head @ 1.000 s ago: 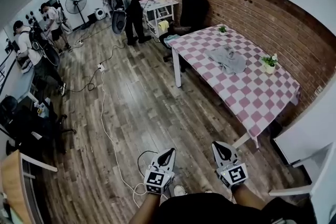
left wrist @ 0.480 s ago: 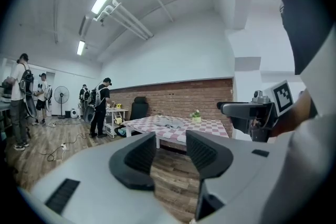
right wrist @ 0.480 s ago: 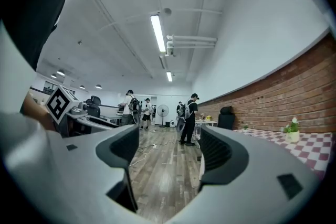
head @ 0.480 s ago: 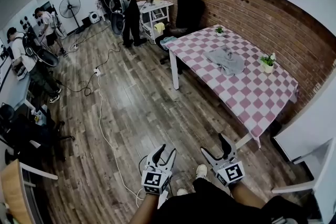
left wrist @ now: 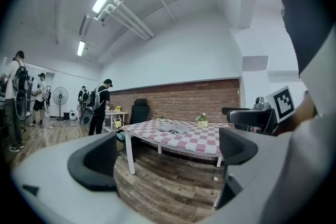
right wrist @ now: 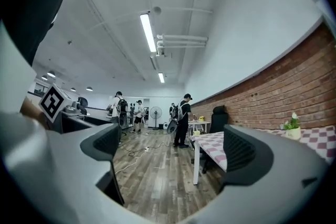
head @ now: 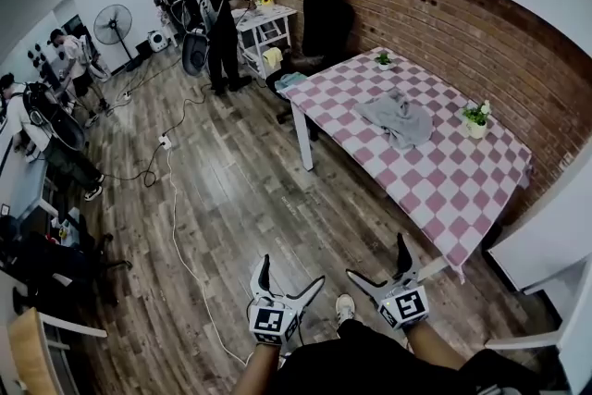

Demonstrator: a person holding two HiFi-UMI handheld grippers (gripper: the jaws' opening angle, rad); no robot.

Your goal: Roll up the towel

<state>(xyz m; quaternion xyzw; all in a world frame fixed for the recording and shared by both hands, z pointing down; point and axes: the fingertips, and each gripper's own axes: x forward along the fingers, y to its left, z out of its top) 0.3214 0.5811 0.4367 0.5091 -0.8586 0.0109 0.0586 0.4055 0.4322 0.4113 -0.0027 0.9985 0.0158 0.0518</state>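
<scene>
A crumpled grey towel (head: pixel 398 117) lies on the table with the pink-and-white checked cloth (head: pixel 450 190), well ahead of me across the wooden floor; the left gripper view has the towel (left wrist: pixel 170 126) small and far off. My left gripper (head: pixel 291 276) and right gripper (head: pixel 377 260) are held low in front of my body, far short of the table. Both sets of jaws are opening and stand spread wide with nothing between them. The left gripper (left wrist: pixel 165 157) points at the table, while the right gripper (right wrist: pixel 178 155) points along the room past the table's corner.
Two small potted plants (head: pixel 477 116) (head: pixel 383 59) stand on the table by the brick wall. A black chair (head: pixel 324 14) sits at its far end. Cables (head: pixel 171 199) run over the floor. Several people (head: pixel 215 5), a fan (head: pixel 113 21) and a white side table (head: pixel 264 21) are at the back.
Both grippers' jaws have gone from shut to spread wide. The view has shifted forward, a little closer to the table.
</scene>
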